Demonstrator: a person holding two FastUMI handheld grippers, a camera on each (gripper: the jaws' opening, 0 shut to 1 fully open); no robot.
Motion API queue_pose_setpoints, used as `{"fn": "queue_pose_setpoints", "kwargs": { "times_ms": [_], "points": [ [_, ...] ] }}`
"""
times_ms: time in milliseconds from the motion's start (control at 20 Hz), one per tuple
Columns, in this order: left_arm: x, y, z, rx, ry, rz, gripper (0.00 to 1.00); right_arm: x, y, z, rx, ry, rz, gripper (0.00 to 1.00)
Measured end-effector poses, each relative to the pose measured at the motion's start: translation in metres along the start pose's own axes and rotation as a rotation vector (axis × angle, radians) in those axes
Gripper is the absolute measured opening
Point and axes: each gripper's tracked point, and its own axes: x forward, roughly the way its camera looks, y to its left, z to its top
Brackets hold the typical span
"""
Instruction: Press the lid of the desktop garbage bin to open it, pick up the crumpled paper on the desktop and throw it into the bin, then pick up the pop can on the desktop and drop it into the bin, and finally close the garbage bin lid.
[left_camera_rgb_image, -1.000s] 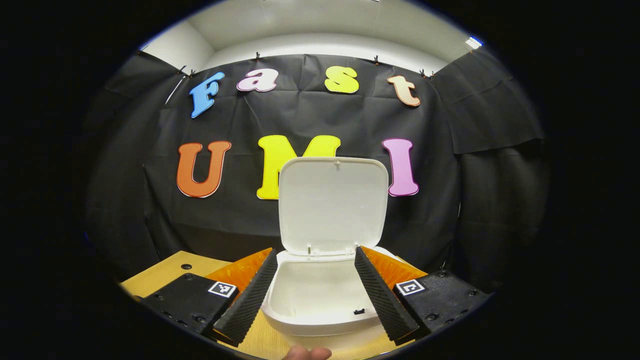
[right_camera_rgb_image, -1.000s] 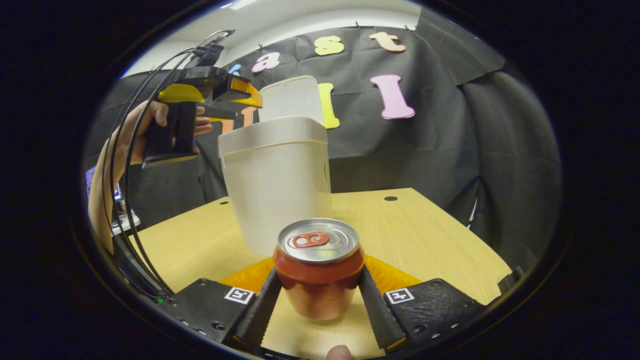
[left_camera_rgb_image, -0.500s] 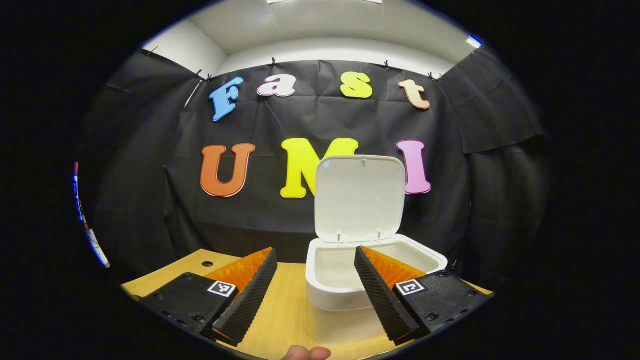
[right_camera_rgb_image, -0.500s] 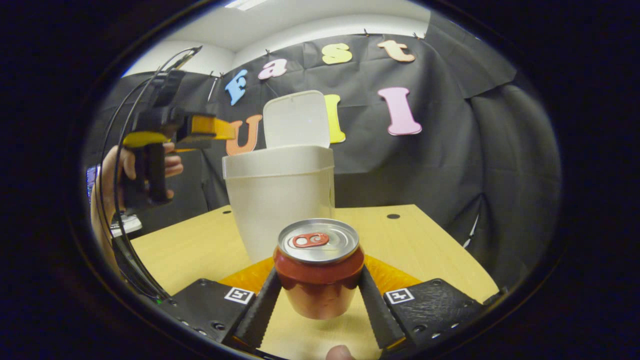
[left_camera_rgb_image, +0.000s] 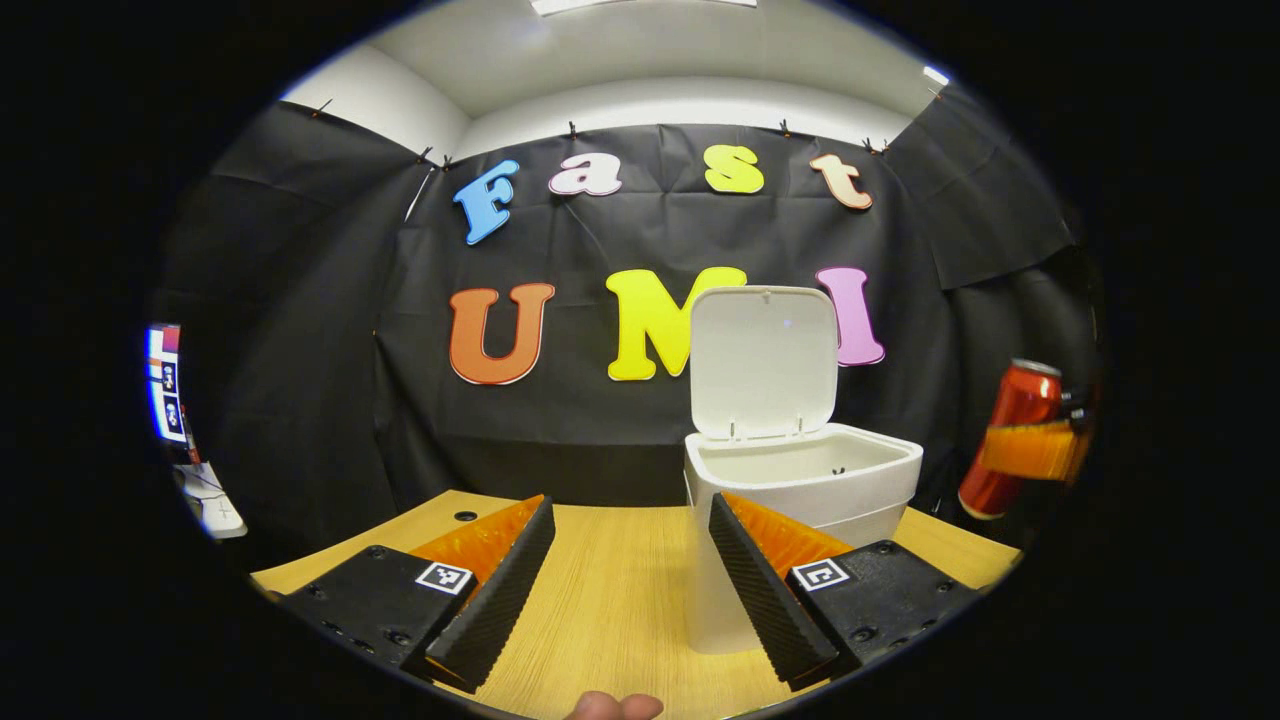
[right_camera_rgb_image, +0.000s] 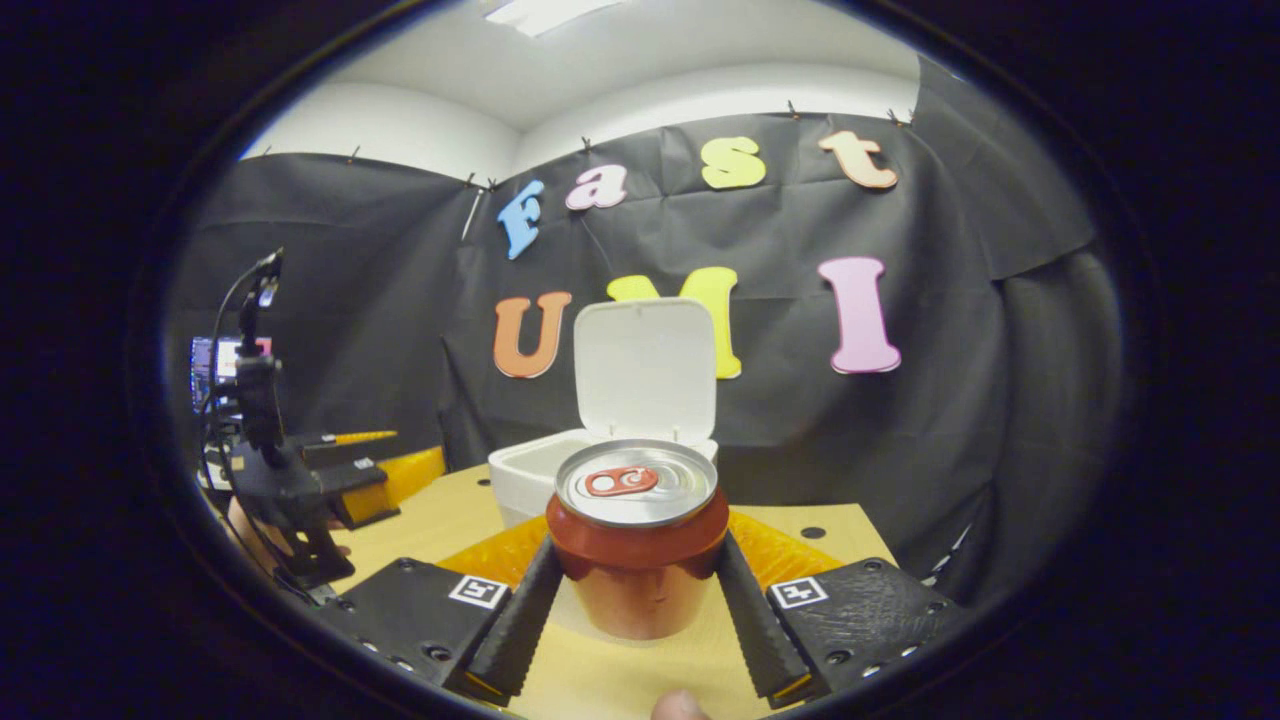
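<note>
In the left gripper view, the left gripper (left_camera_rgb_image: 630, 585) hangs low over the wooden surface (left_camera_rgb_image: 600, 600), its jaws spread wide apart with nothing between them. Ahead and a little to the right stands the white bin (left_camera_rgb_image: 800, 490), resting on the surface with its lid (left_camera_rgb_image: 763, 362) swung up and standing nearly upright at the back edge, so the inside of the bin is open to view. The near corner of the bin sits partly behind the gripper's right-hand finger. Far to the right, at the edge of the view, the red can (left_camera_rgb_image: 1008, 432) is held up off the surface, tilted, well apart from the bin. A fingertip shows at the very bottom edge.

In the right gripper view, the right gripper (right_camera_rgb_image: 635, 620) has its jaws clamped on the can (right_camera_rgb_image: 637, 545), one finger pressing each side of its lower body. The can stands upright between them, its silver top and red pull tab facing the camera, raised above the surface (right_camera_rgb_image: 820, 530). Directly behind the can sits the bin (right_camera_rgb_image: 530, 475), lid (right_camera_rgb_image: 645, 368) raised. At the left of this view the left gripper (right_camera_rgb_image: 360, 480) is seen from the side, low over the surface, well away from the bin, with part of a hand (right_camera_rgb_image: 245, 520) beneath it.
</note>
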Motion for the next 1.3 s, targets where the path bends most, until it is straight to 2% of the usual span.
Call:
{"fn": "queue_pose_setpoints", "kwargs": {
  "times_ms": [350,500,750,1050,1300],
  "points": [
    [-0.026,0.025,-0.028,0.003,0.047,0.048,1.0,0.079,0.016,0.066,-0.012,-0.035,0.051,0.8],
    [-0.03,0.036,-0.027,-0.006,0.048,0.057,1.0,0.119,0.017,0.067,0.022,-0.003,0.043,0.8],
    [-0.033,0.044,-0.023,0.008,0.044,0.058,1.0,0.169,0.008,0.046,0.015,0.07,-0.02,0.8],
    [-0.029,0.04,-0.027,0.011,0.055,0.036,1.0,0.185,0.003,0.036,0.022,0.101,-0.05,0.8],
    [-0.026,0.041,-0.029,0.004,0.055,0.032,1.0,0.188,0.008,0.03,0.01,0.125,-0.042,0.8]
  ]
}}
